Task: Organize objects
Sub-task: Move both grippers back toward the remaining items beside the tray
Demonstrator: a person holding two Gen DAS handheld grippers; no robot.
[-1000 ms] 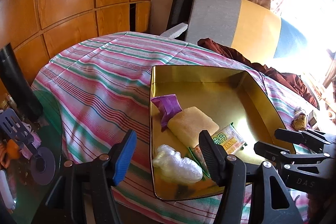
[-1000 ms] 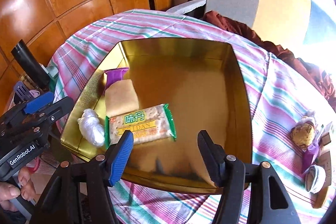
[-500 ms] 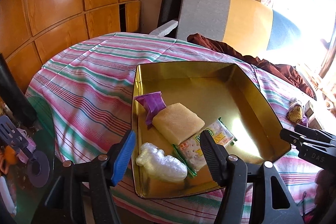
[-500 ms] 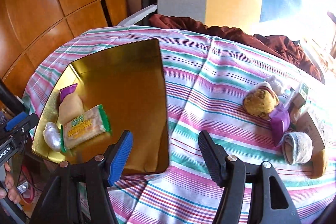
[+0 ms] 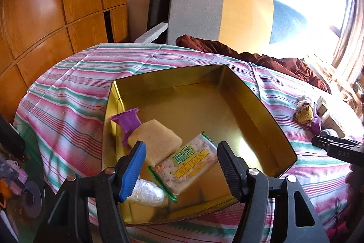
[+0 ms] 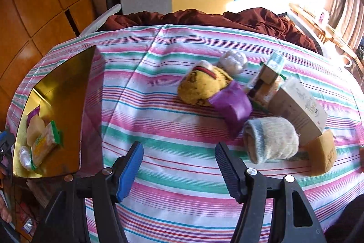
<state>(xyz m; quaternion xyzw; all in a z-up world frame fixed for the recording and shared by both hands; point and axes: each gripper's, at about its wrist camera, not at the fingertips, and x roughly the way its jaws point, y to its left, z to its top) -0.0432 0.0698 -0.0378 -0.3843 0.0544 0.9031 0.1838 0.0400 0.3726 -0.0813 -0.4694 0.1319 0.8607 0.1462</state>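
A gold tin tray (image 5: pixel 261 104) lies on the striped tablecloth. It holds a green-edged cracker packet (image 5: pixel 188 163), a pale yellow block (image 5: pixel 157 140), a purple wrapper (image 5: pixel 128 122) and a white plastic-wrapped lump (image 5: pixel 147 193). My left gripper (image 5: pixel 179 165) hangs open above the tray's near end, gripping nothing. My right gripper (image 6: pixel 179 170) stands open over bare cloth. Up and to its right lies a pile: a yellow patterned bundle (image 6: pixel 202 88), a purple packet (image 6: pixel 234 106), a rolled grey sock (image 6: pixel 270 140), a cardboard box (image 6: pixel 298 106) and a yellow sponge (image 6: pixel 323 156).
A maroon cloth (image 6: pixel 204 17) is heaped at the table's far edge, before a grey, yellow and blue seat back (image 5: pixel 223 13). Wooden wall panels (image 5: pixel 45 3) stand at the left. A low glass stand with clutter (image 5: pixel 20 186) sits beyond the near left corner.
My right gripper has swung right, from above the tray to the cloth beside the pile. The left gripper has shifted a little along the tray's near end.
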